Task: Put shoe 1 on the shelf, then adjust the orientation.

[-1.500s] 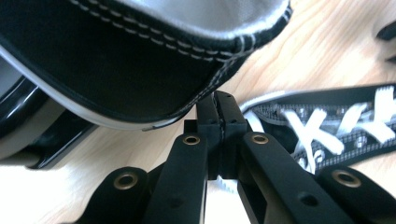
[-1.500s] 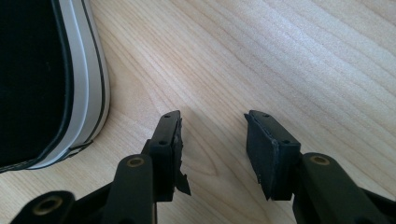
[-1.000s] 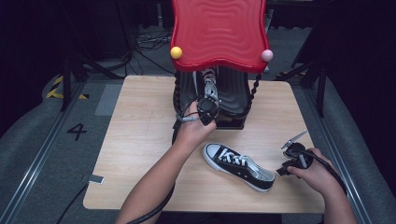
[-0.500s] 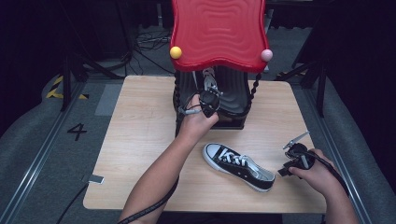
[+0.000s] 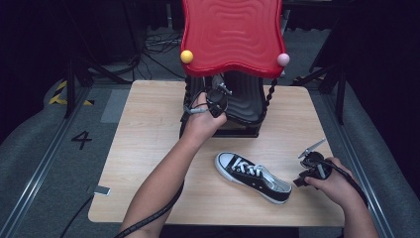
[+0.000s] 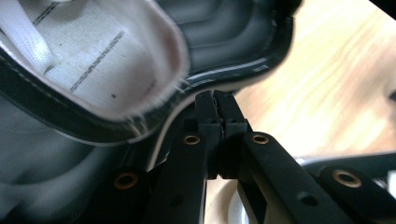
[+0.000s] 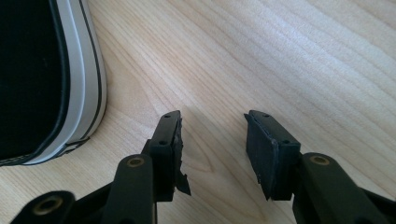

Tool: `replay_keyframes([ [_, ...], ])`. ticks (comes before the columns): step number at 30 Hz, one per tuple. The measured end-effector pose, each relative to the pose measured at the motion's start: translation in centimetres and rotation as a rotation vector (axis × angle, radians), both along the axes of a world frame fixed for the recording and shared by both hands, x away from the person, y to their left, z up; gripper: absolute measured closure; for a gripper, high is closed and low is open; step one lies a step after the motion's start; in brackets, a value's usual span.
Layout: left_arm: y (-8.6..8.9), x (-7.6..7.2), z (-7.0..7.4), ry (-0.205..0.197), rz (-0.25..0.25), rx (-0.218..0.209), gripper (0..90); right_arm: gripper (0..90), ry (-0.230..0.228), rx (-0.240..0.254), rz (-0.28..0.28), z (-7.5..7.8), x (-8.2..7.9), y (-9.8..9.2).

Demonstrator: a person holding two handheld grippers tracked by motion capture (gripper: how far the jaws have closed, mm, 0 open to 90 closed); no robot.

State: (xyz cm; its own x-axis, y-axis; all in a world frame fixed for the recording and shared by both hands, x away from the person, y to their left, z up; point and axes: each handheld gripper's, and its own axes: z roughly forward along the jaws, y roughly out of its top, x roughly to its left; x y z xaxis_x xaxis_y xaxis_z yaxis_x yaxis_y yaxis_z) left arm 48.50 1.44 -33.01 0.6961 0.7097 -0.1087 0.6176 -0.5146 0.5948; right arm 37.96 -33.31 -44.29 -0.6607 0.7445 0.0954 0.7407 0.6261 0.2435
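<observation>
A pale wooden table [image 5: 148, 148] stood on a grey floor in a dark room, filling the middle of the high view. Nearest the camera, at the lower right of that frame, the person's right hand [image 5: 332, 181] held the right gripper [image 5: 311, 148] low over the tabletop. In the right gripper view its two black jaws stood apart with bare wood between them, grasping nothing, and the white-edged sole of a black sneaker [image 7: 46, 79] lay just beside them at the upper left. In the high view that sneaker [image 5: 252, 176] lay on the table at lower centre, white toe cap toward the left, laces up.

Farther back, the left forearm reached up the frame to the left gripper [image 5: 217, 99], held at the mouth of a black rack [image 5: 242, 106] under a wavy red top [image 5: 232, 34], with a yellow ball [image 5: 186, 56] and a pink ball [image 5: 283, 59] at its front corners. In the left gripper view the left gripper [image 6: 216, 105] had its jaws clenched together at the rim of a second shoe [image 6: 93, 65], whose white lining showed at the upper left; whether the edge was pinched could not be told.
</observation>
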Motion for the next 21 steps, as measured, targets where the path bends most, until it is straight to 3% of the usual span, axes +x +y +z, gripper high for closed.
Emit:
replay_keyframes([
  [6, 1.0, -1.7, 1.0, 0.008, -0.022, 0.024, 86.3, 56.2, -0.036, -0.002, 0.013, 0.8, -0.1, 0.4],
  [9, 1.9, -2.8, 1.2, 0.023, -0.033, 0.079, 84.7, 56.1, -0.053, 0.006, 0.017, 1.3, -0.3, 0.7],
  [12, 2.6, -3.7, 1.3, 0.068, -0.063, 0.125, 82.8, 56.0, -0.066, -0.002, 0.029, 1.9, -0.4, 0.9],
  [18, 4.1, -5.3, 1.0, 0.108, -0.085, 0.175, 78.1, 60.2, -0.060, 0.022, 0.033, 2.7, -0.4, 1.1],
  [21, 5.3, -6.2, 0.3, 0.132, -0.075, 0.175, 74.7, 63.6, -0.066, 0.041, 0.040, 3.2, -0.4, 1.4],
])
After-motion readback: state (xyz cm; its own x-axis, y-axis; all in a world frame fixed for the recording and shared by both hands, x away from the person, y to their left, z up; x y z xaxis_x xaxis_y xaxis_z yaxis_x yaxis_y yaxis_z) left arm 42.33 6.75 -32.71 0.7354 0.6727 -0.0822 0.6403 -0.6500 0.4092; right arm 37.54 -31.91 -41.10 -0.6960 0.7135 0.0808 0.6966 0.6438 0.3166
